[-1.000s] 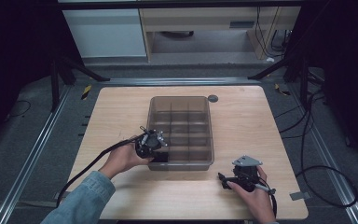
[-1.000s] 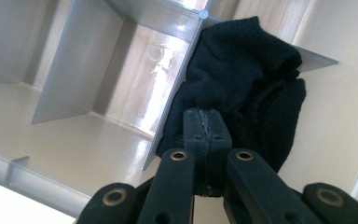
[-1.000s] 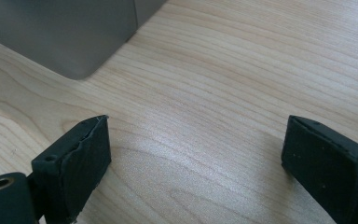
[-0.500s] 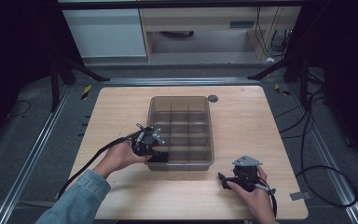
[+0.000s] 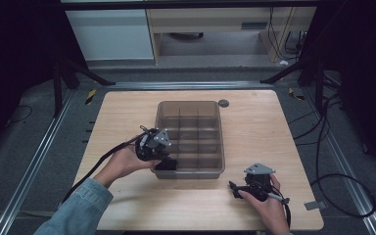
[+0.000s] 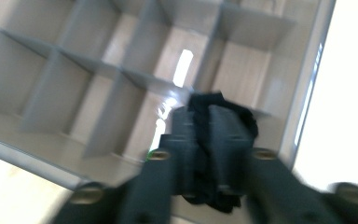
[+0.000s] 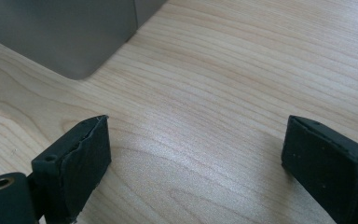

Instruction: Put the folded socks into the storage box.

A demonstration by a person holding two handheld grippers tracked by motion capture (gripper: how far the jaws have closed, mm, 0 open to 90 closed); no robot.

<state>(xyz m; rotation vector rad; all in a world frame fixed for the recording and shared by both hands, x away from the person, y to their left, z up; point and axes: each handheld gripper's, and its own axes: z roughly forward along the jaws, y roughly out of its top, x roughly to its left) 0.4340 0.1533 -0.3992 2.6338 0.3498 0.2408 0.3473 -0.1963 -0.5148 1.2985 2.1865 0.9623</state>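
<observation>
A clear grey tray (image 5: 188,104) divided into several compartments stands in the middle of the wooden table (image 5: 127,112). My left gripper (image 5: 164,164) hangs over the tray's near left corner, pointing down into it. In the left gripper view its jaws (image 6: 208,116) pinch a crumpled black item (image 6: 223,105) above the compartments (image 6: 37,149); the jaws have just been opening, with the item still filling the narrow gap. My right gripper (image 5: 232,187) rests on the table near the front right, open, with bare wood between its pads (image 7: 196,144).
A small grey disc (image 5: 223,103) lies on the table just beyond the tray's far right corner. The tray's rounded corner (image 7: 74,37) shows ahead of the right gripper. Cables trail off both table sides; a dark floor and shelving lie beyond.
The left gripper has risen a little at the tray's near left corner. The right gripper has stayed where it was.
</observation>
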